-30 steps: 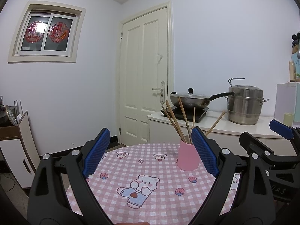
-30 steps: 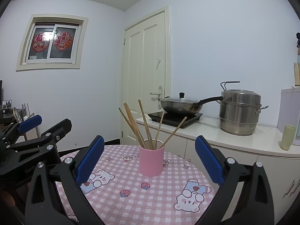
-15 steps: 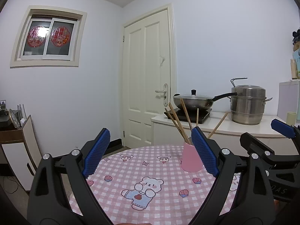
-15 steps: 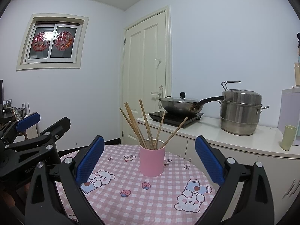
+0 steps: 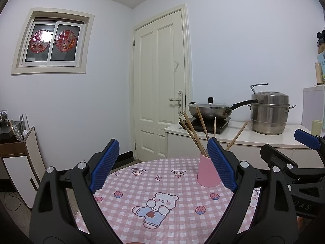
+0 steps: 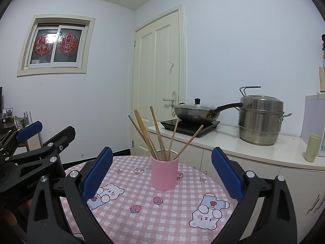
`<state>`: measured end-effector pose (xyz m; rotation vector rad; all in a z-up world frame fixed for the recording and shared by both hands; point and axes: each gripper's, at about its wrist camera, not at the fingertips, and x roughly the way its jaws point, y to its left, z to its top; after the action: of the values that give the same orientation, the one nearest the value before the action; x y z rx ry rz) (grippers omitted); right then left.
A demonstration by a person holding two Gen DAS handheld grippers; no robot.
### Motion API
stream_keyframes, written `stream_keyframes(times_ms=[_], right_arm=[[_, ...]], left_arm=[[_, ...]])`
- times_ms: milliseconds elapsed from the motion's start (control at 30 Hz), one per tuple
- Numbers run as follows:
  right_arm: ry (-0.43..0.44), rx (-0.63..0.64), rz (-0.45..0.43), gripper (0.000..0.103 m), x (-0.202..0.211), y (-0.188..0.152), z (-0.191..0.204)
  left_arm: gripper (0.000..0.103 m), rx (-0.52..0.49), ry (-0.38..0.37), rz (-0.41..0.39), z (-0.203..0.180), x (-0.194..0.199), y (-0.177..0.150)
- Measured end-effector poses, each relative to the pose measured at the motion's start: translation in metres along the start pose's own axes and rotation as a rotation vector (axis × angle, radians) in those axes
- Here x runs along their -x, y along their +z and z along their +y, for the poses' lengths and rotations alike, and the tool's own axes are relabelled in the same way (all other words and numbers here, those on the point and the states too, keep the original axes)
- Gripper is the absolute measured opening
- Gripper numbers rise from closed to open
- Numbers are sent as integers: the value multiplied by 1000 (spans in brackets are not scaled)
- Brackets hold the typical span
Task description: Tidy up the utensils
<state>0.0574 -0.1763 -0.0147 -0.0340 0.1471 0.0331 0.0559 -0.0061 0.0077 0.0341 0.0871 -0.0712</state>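
A pink cup [image 6: 164, 173] stands upright on the round table [image 6: 142, 219] with the pink checked cloth, holding several wooden chopsticks [image 6: 156, 134] that fan out of its top. My right gripper [image 6: 162, 177] hangs open in front of the cup, short of it, with nothing between its blue pads [image 6: 97, 174]. In the left wrist view the same pink cup [image 5: 208, 172] is partly hidden behind the right blue pad [image 5: 221, 164] of my left gripper [image 5: 163, 167], which is open and empty over the cloth. Each gripper shows at the edge of the other's view.
Behind the table runs a white counter [image 6: 254, 148] with a lidded wok [image 6: 195, 111] on a black hob, a tall steel steamer pot [image 6: 260, 120] and a pale green cup [image 6: 312, 150]. A cream door [image 6: 158, 85] is shut at the back. A low cabinet [image 5: 18, 158] stands at the left.
The left wrist view has shifted slightly, so the cup and table sit a little further right and lower. The right gripper and the cup with chopsticks have stayed put. Both grippers remain open.
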Motion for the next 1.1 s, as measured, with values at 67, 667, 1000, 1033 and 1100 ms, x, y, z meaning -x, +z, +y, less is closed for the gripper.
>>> stream_keyframes(times_ms=[67,667,1000,1033,1100], right_arm=[[-2,0,1,94,0,-1,1],[-2,-16,14,94,0,-5,1],[-5,-23,18,94,1,-6,-1],[-4,-23,18,94,0,-6,-1],[-4,-24,19,94,0,-7,-1]], left_arm=[[87,-1,2,-1,-1,0,-1],[87,-11,7,6,0,0,-2],[87,-16,5,9,-1,0,-3],[87,-17,6,8,-1,0,-3],[87,-18,6,9,-1,0,-3]])
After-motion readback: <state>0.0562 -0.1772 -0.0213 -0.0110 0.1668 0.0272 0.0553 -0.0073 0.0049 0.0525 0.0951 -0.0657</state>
